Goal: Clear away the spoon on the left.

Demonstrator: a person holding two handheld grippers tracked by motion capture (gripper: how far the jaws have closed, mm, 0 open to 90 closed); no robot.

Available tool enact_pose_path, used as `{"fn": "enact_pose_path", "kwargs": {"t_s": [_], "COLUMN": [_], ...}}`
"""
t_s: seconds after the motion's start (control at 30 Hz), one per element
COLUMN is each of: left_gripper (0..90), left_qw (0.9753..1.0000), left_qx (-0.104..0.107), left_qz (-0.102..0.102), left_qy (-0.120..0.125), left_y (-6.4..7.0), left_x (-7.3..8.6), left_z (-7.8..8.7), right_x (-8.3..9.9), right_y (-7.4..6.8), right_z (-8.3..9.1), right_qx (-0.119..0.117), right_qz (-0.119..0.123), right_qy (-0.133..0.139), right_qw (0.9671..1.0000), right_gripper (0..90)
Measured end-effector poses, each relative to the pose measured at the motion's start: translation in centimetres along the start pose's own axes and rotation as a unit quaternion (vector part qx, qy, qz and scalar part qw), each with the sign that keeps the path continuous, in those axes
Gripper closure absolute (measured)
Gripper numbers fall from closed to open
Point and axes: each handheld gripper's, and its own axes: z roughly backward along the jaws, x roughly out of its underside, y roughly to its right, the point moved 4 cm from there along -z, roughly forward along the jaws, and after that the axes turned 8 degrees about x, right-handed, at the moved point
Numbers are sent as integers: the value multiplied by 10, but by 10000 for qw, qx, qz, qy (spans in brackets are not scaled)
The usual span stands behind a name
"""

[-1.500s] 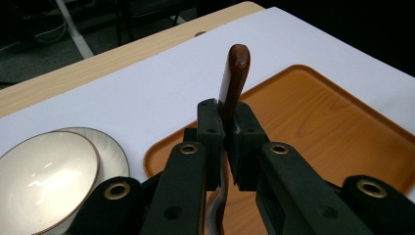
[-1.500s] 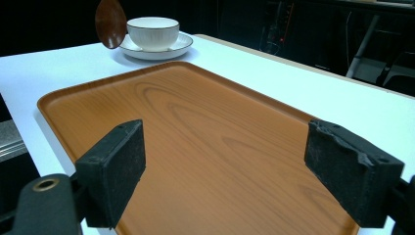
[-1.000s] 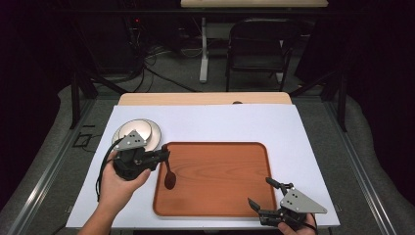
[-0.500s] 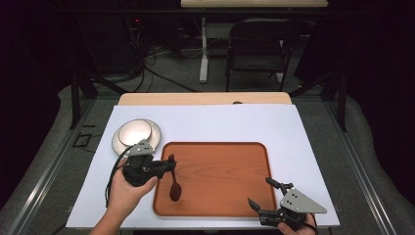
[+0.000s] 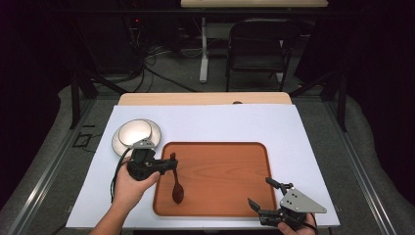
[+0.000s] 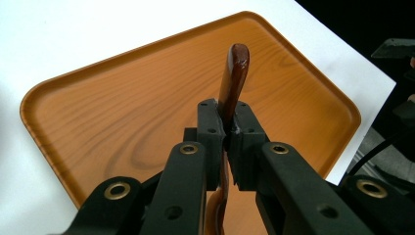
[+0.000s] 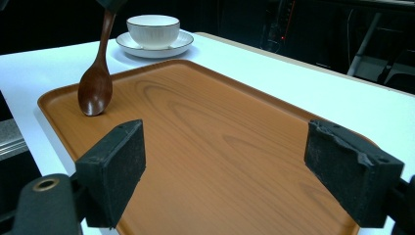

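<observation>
While the left hand-held gripper (image 5: 169, 164) clamps the spoon (image 5: 176, 190), bowl touching the tray's (image 5: 220, 149) left edge, the right hand-held gripper (image 5: 264, 193) gapes wide near its front-right corner.

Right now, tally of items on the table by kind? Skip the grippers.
Wooden tray: 1
Wooden spoon: 1, held in the left gripper, its bowl touching the tray
White bowl: 1
White saucer under the bowl: 1
Total: 4
</observation>
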Motion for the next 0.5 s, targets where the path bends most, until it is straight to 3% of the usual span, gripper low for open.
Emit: {"fn": "enact_pose_path", "kwargs": {"t_s": [0.4,0.5], "left_gripper": [833,831], "left_qw": [9988,9974], "left_qx": [-135,-155], "left_qz": [466,699], "left_qy": [0,29], "left_y": [-26,-36], "left_x": [-7,-9], "left_z": [-11,-16], "right_x": [0,0], "right_y": [1,1], "right_z": [0,-1], "right_qx": [8,-2], "right_qz": [-1,7], "right_qy": [-8,-15], "right_qw": [10000,10000], "right_gripper": [152,152]}}
